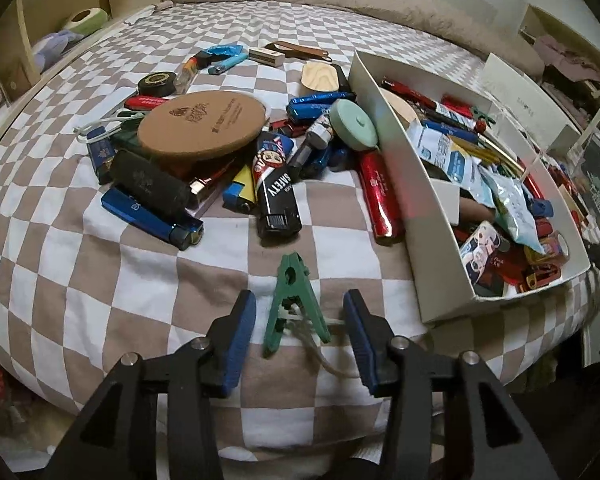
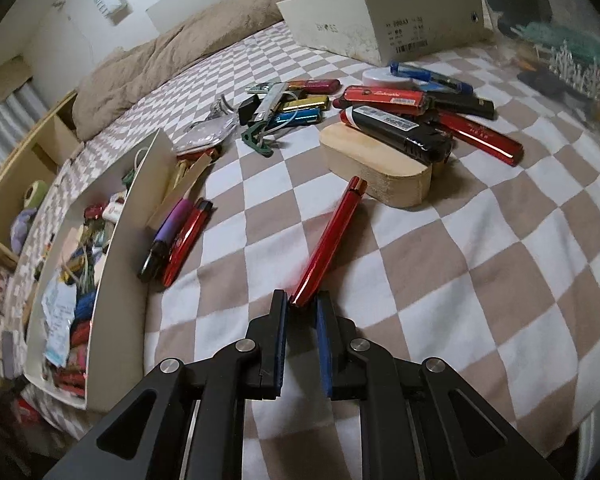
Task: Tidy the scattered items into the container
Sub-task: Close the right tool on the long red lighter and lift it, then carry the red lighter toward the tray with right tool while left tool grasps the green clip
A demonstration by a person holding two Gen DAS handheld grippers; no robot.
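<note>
Between your left tool and the heap of lighters you had an open strip of checked bed cover, broken only by the green clip lying between the spread pads with its string. To the right, the white box stood with its near wall upright, and a red lighter lay just beside that wall, narrowing the gap there. Ahead of your right tool, which gripped a red stick, the cover was open up to the wooden block. On its left, two pens lay against the box wall.
</note>
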